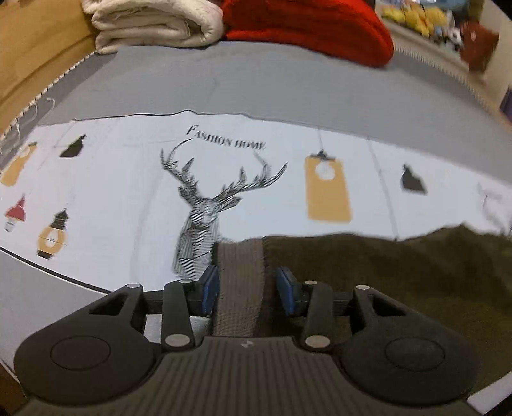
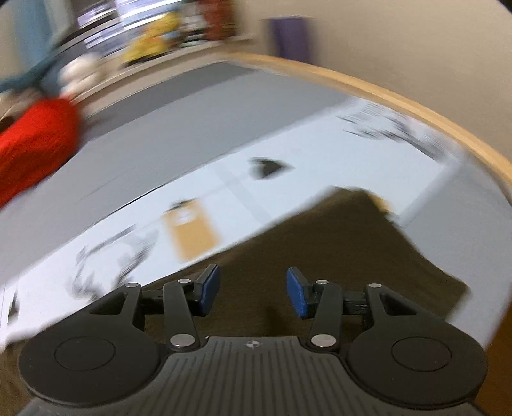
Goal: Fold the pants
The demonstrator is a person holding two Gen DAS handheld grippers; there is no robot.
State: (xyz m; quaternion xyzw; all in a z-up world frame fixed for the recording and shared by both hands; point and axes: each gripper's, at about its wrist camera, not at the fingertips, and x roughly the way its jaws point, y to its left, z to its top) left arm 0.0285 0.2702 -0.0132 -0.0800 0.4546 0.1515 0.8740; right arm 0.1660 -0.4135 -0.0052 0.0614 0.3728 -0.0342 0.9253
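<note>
Dark olive-brown pants [image 1: 400,275] lie on the bed at the lower right of the left wrist view, with a ribbed grey-brown waistband [image 1: 240,262] running toward the camera. My left gripper [image 1: 248,284] straddles that waistband. Its blue pads [image 1: 209,284] stand on either side of the band, with a gap showing on the right side. In the blurred right wrist view the pants [image 2: 352,249] spread flat under my right gripper [image 2: 252,291], which hovers open above the cloth with nothing between its pads [image 2: 296,296].
The pants rest on a white sheet [image 1: 112,198] printed with a deer head [image 1: 204,204] and lamps. A grey bedcover [image 1: 288,83] lies beyond it. A folded cream blanket [image 1: 153,25] and a red blanket [image 1: 307,28] sit at the far end. A wooden bed edge [image 2: 400,96] curves along the right.
</note>
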